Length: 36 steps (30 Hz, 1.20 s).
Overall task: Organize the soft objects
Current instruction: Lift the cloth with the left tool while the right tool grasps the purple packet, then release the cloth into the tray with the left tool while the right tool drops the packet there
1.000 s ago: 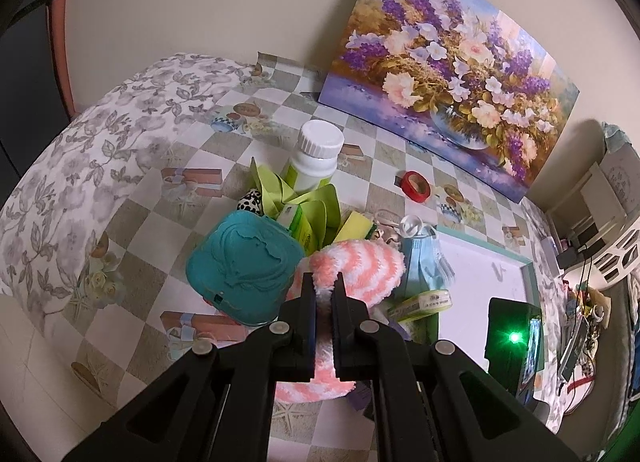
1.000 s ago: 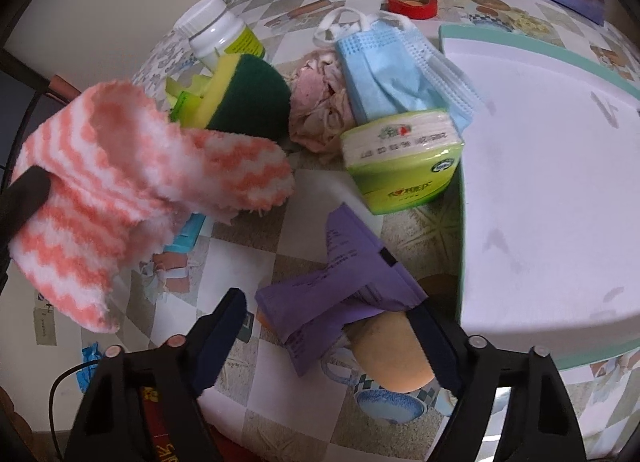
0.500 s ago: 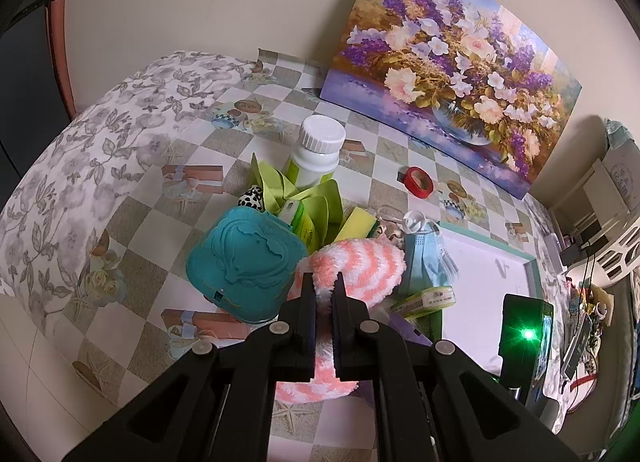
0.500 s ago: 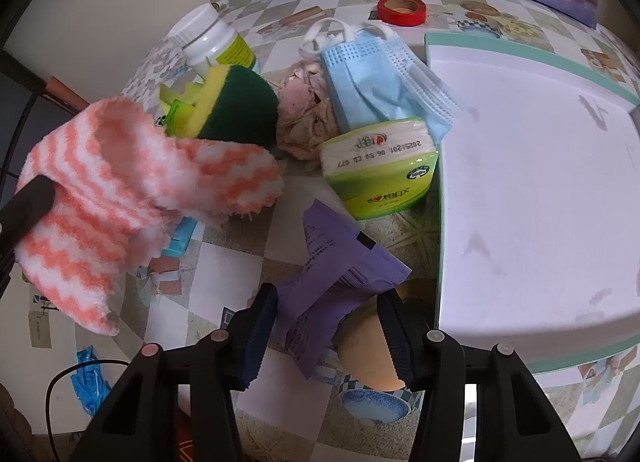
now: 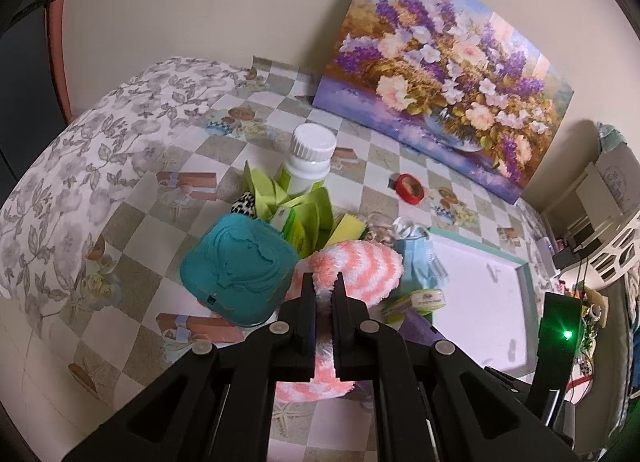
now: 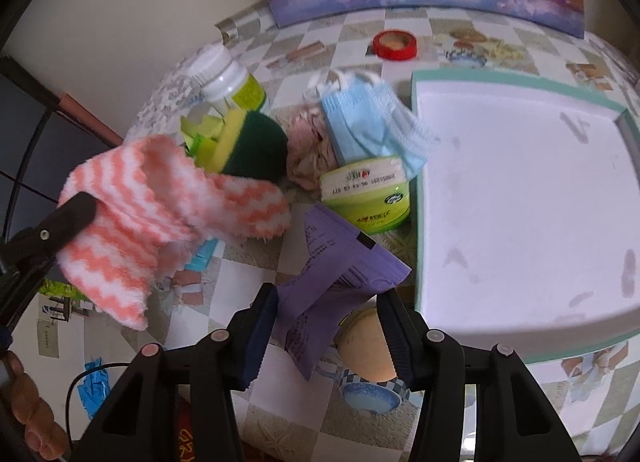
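Fleecy coral-and-white stripes fill the near ground: the left gripper (image 5: 324, 302) is clamped on a fuzzy sock (image 6: 160, 217) and holds it clear of the tabletop (image 5: 132, 262), with the toe end drooping toward the pile. The sock looks very light and limp, so it will sag and swing from whatever point is pinched; the present hold near one end leaves most of its length dangling, and a grip nearer the middle would carry it more tidily.

The right gripper (image 6: 326, 332) stands with its jaws apart, one on each side of a purple pouch (image 6: 336, 274) that lies on the tabletop over a round tan object I cannot identify. The pouch looks thin, crinkly and probably slick, so a flat pinch across its near edge seems the safest hold.

Just beyond sit a green tissue pack (image 6: 368, 197), a blue face mask (image 6: 372, 117), a pink crumpled cloth (image 6: 310, 149) and a sponge (image 6: 248, 145), all touching in one heap beside the white tray (image 6: 520, 189). Farther back stand a white bottle (image 5: 308, 165) and a red tape roll (image 5: 409, 187), with a flower painting (image 5: 440, 89) against the wall.

Compared with a second ago, the right gripper has moved in over the pouch and narrowed its opening, while the left one keeps the same clamp on the sock, lifted slightly.
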Available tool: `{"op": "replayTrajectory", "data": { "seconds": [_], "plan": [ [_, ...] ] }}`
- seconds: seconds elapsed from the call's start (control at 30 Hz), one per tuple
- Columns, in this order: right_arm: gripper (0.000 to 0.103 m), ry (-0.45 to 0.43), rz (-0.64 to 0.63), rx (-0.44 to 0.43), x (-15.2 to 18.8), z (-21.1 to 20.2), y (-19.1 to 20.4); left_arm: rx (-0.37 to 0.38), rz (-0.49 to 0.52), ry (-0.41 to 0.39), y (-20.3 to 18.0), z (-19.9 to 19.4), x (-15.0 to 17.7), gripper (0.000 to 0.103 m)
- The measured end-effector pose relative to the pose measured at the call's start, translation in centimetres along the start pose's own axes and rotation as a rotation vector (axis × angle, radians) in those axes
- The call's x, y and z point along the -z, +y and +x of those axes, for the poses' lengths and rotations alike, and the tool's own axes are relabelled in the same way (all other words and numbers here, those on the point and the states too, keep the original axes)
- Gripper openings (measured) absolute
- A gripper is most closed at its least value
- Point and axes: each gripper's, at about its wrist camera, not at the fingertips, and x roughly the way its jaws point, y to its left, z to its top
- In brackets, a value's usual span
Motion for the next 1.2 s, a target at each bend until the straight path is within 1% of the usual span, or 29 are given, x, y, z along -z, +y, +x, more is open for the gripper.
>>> {"op": "replayTrajectory", "data": {
  "seconds": [0.2,0.3,0.43,0.57,0.7,0.83,0.93,1.07,1.2],
  "plan": [
    [0.054,-0.072,0.022,-0.027,-0.4,-2.5,-1.0,0.038,0.019,-0.032,-1.0,-0.6,-0.2,0.006],
    [0.054,-0.109,0.032,-0.023,-0.8,-3.4,-1.3,0.052,0.038,-0.055,-1.9,-1.0,-0.4,0.006],
    [0.054,-0.141,0.059,-0.035,-1.4,-4.6,-2.4,0.064,0.061,-0.082,-3.1,-1.8,-0.6,0.006],
    [0.054,-0.176,0.084,-0.047,-1.7,-6.1,-3.5,0.067,0.081,-0.113,-4.3,-3.1,-1.0,0.006],
    [0.054,-0.218,0.109,-0.050,-2.1,-7.5,-4.6,0.078,0.122,-0.160,-6.1,-5.0,-1.7,0.006],
    [0.054,-0.259,0.142,-0.024,-2.6,-8.9,-6.1,0.092,0.181,-0.203,-8.7,-6.7,-2.7,0.006],
    [0.054,-0.286,0.168,0.003,-2.7,-9.9,-7.5,0.112,0.229,-0.214,-11.1,-7.1,-3.3,0.006],
    [0.054,-0.320,0.224,0.074,-3.0,-11.1,-10.3,0.148,0.285,-0.202,-14.3,-6.2,-3.3,0.006],
    [0.054,-0.341,0.289,0.148,-2.9,-12.3,-13.5,0.196,0.348,-0.155,-17.7,-4.1,-2.6,0.006]
  ]
}}
